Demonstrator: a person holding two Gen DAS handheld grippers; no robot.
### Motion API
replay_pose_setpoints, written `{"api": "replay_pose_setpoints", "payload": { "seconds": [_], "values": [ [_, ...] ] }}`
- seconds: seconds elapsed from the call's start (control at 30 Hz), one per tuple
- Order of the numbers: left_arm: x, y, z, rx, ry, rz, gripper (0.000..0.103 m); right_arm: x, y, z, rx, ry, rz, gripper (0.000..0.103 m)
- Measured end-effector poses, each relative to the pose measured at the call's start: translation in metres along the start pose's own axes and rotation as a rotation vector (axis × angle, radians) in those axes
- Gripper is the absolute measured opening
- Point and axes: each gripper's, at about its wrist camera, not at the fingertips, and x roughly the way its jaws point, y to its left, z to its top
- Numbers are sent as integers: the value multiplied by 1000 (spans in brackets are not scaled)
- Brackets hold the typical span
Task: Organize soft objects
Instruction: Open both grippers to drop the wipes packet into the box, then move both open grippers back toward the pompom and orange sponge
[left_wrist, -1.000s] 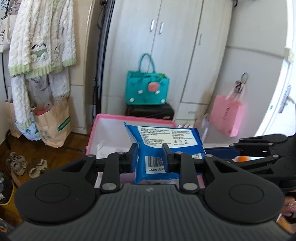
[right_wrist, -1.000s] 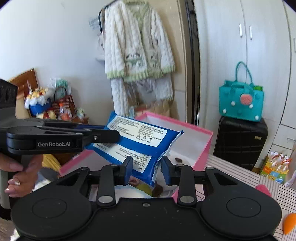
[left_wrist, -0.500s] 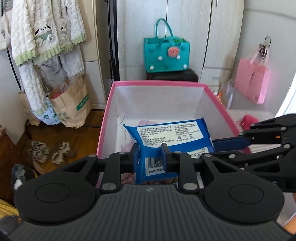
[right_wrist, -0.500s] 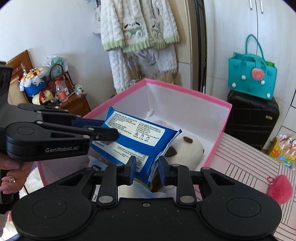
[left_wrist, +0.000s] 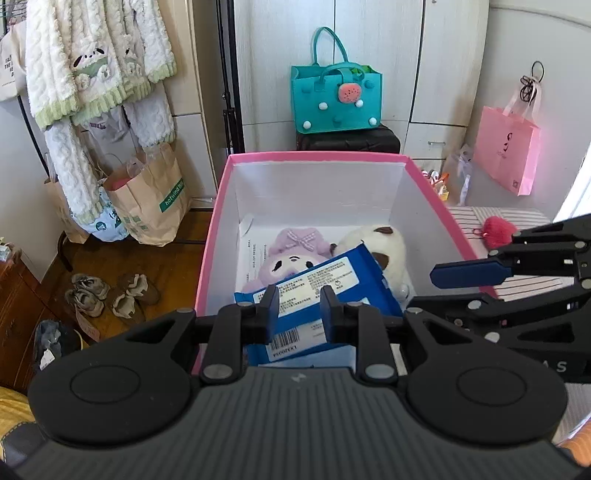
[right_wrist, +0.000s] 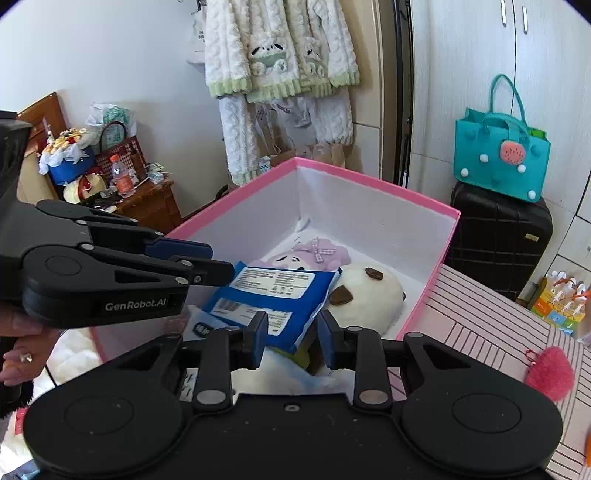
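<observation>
A blue wet-wipe pack (left_wrist: 325, 273) (right_wrist: 280, 291) hangs tilted just inside the pink box (left_wrist: 317, 156) (right_wrist: 369, 177). My left gripper (left_wrist: 299, 314) (right_wrist: 221, 264) is shut on its near barcode end. At the pack's other corner my right gripper (right_wrist: 291, 332) (left_wrist: 421, 290) is shut on it too. Under the pack lie a purple plush toy (left_wrist: 291, 254) (right_wrist: 314, 254) and a white plush with brown ears (left_wrist: 388, 243) (right_wrist: 369, 295). A hand holds the left gripper's handle at the left edge of the right wrist view.
A pink fluffy pompom (left_wrist: 498, 232) (right_wrist: 550, 373) lies on the striped cloth right of the box. Behind the box a teal bag (left_wrist: 336, 99) sits on a black suitcase (right_wrist: 498, 240). Shoes (left_wrist: 107, 295) and paper bags stand on the floor to the left.
Both grippers tipped downward and carried the pack from above the box's rim down into it. The two plush toys in the box came into view.
</observation>
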Motion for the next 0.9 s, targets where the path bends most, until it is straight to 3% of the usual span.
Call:
{"api": "replay_pose_setpoints", "payload": {
  "seconds": [0.2,0.33,0.43,0.67,0.9],
  "values": [
    [-21,-8,0,35,17,48,31,-23,9,2,-23,19,1,34],
    [-43,-11,-2,46,-2,27,33,-42,13,1,-31,-9,4,38],
    [-58,-16,-4,64,-25,-2,40,-54,15,-4,-27,-18,16,38],
    [-81,-28,-11,105,-62,-39,43,-94,21,-26,-47,-64,14,39],
    [-108,-48,-32,230,-111,-61,44,-125,34,-42,-118,-92,20,40]
  ]
}}
